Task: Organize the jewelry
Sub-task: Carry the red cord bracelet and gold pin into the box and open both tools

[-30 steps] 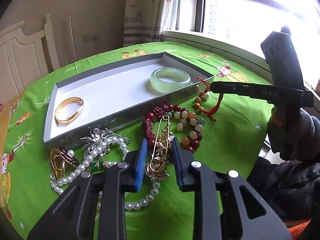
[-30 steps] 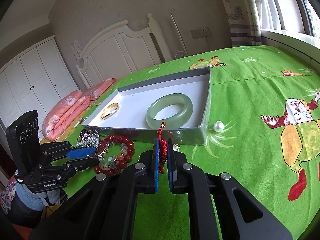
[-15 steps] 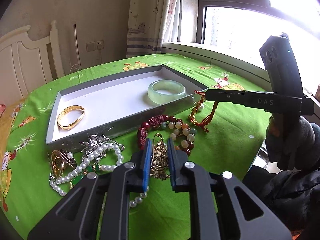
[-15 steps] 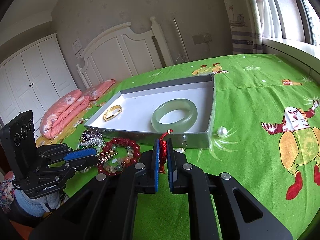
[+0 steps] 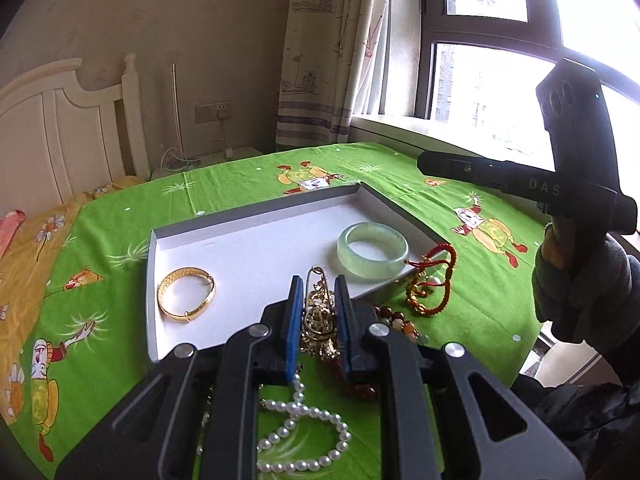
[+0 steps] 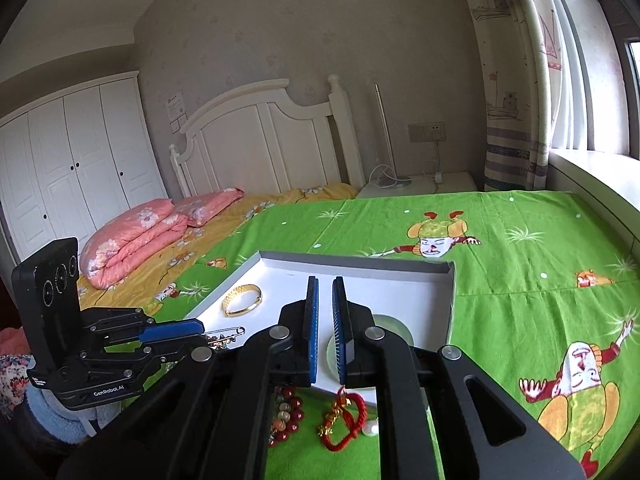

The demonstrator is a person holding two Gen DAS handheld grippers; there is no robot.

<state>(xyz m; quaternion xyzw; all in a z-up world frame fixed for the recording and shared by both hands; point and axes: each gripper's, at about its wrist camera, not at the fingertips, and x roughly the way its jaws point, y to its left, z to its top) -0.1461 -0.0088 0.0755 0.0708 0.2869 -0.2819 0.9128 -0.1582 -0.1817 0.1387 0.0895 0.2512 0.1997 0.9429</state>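
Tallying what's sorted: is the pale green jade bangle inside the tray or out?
Inside. The pale green jade bangle lies flat on the white floor of the grey-walled tray.

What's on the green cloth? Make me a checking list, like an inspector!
Surface: green cloth, cartoon print.
Job's things: tray holds gold bangle and jade bangle; red bracelet, bead bracelet and pearl necklace lie outside it.
Clutter: nothing seen.
Grippers: left gripper shut on brooch; right gripper shut, nothing seen between its fingers.
Cables: white cable below wall socket.
Surroundings: bed, wardrobe, curtain, window.
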